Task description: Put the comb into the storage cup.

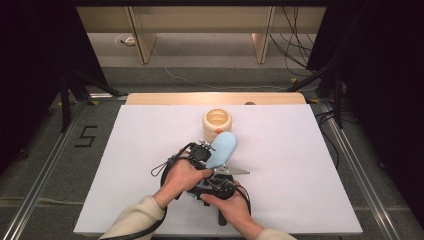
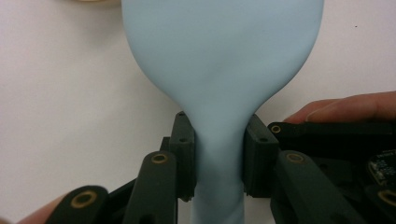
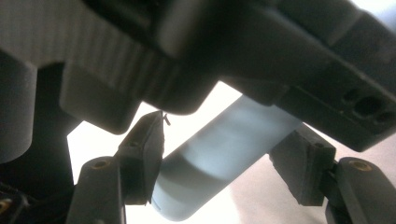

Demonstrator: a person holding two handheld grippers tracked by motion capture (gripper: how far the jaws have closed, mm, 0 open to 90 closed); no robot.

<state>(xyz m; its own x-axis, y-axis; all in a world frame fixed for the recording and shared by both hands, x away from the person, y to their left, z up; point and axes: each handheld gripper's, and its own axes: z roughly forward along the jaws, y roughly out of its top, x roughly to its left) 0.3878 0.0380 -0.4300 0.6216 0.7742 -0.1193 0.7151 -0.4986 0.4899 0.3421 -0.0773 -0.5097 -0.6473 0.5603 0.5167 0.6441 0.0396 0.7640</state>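
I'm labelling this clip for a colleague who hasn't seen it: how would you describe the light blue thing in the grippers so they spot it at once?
On the white table, look just in front of the cream ribbed cup. The light blue spatula lies there, its neck clamped by the left gripper. Its smooth, rounded, pale blue blade sets it apart from the black grippers and the metal tongs beside it.

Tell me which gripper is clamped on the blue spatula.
The left gripper: its jaws press both sides of the narrow neck of the blue spatula. The right gripper only straddles the handle, with a gap at one jaw.
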